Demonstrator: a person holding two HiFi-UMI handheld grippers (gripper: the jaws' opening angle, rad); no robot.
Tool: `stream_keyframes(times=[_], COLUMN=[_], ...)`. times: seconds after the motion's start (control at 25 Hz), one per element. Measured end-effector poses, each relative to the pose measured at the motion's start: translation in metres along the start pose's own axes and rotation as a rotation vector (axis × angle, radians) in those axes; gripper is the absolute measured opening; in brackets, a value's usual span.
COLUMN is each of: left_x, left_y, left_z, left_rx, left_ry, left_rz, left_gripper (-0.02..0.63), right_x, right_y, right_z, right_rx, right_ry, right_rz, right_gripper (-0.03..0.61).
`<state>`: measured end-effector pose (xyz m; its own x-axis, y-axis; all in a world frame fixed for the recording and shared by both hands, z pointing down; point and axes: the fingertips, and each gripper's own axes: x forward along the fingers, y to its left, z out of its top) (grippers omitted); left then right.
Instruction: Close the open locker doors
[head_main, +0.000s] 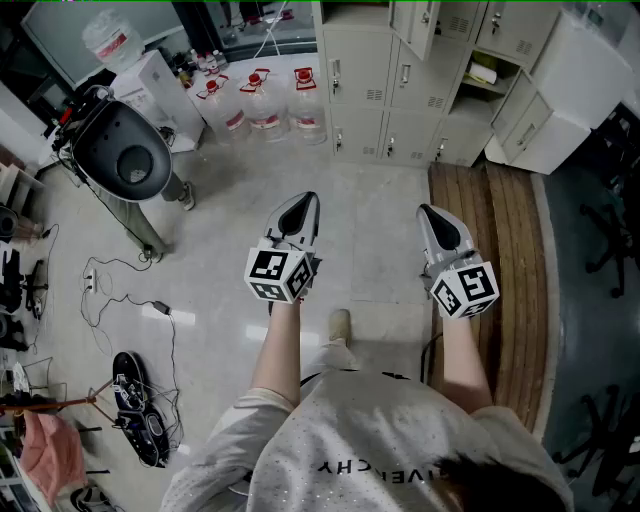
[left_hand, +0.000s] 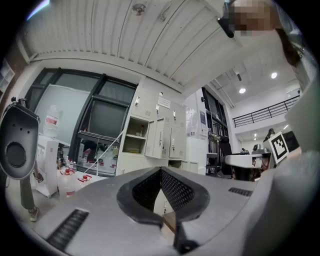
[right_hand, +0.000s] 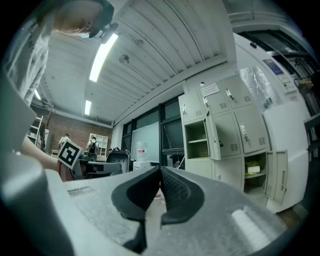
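Observation:
A bank of cream lockers (head_main: 400, 90) stands across the floor ahead of me. An upper door (head_main: 425, 25) hangs ajar. At the right end a compartment (head_main: 482, 75) with a white roll inside is uncovered, and its door (head_main: 525, 125) swings wide. In the right gripper view an open shelf compartment (right_hand: 196, 141) and the lower open one (right_hand: 255, 172) show. The left gripper view shows an open compartment (left_hand: 135, 136). My left gripper (head_main: 298, 208) and right gripper (head_main: 437, 215) are both shut and hold nothing. They hang over the floor, well short of the lockers.
Several water jugs (head_main: 265, 100) stand left of the lockers. A grey machine on a stand (head_main: 120, 150) is at the left, with cables (head_main: 130, 300) and shoes (head_main: 135, 405) on the floor. A wooden platform (head_main: 500, 260) runs along the right, beside a white cabinet (head_main: 585, 75).

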<state>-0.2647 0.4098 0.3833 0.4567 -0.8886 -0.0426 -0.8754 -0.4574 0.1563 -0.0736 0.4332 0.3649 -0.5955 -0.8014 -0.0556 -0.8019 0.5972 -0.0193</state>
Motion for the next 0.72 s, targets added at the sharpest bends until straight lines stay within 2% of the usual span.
stream_keyframes(times=[0.72], left_x=[0.106], left_y=[0.082], left_z=[-0.005], left_rx=[-0.022], left_ry=[0.027], left_rz=[-0.051], left_gripper=[-0.002], right_x=[0.110], right_y=[-0.053], right_z=[-0.024], right_rx=[0.036], right_ry=[0.034], right_rz=[-0.081], right_gripper=[0.002])
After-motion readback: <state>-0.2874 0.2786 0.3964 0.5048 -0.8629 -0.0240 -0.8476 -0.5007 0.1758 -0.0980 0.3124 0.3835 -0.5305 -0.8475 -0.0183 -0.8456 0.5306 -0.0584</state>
